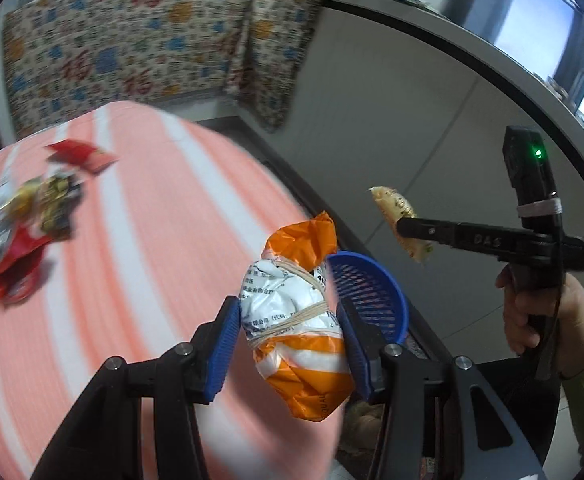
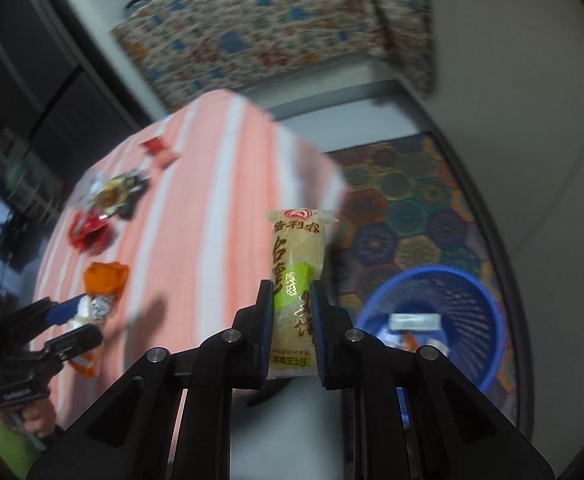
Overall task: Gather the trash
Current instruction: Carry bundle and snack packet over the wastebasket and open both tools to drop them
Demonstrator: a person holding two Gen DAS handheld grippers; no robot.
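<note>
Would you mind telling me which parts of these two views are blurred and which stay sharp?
Left wrist view: the striped tablecloth and loose wrappers smear with motion blur, while the orange-and-white packet in the left claw stays sharp. Right wrist view: the yellow-green wrapper is crisp; the blue basket and patterned cloth are soft.

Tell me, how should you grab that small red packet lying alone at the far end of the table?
Take the small red packet by its raised near edge, coming down from above. It lies flat on the striped tablecloth, apart from the wrapper pile, so probably only an edge offers a pinch.
</note>
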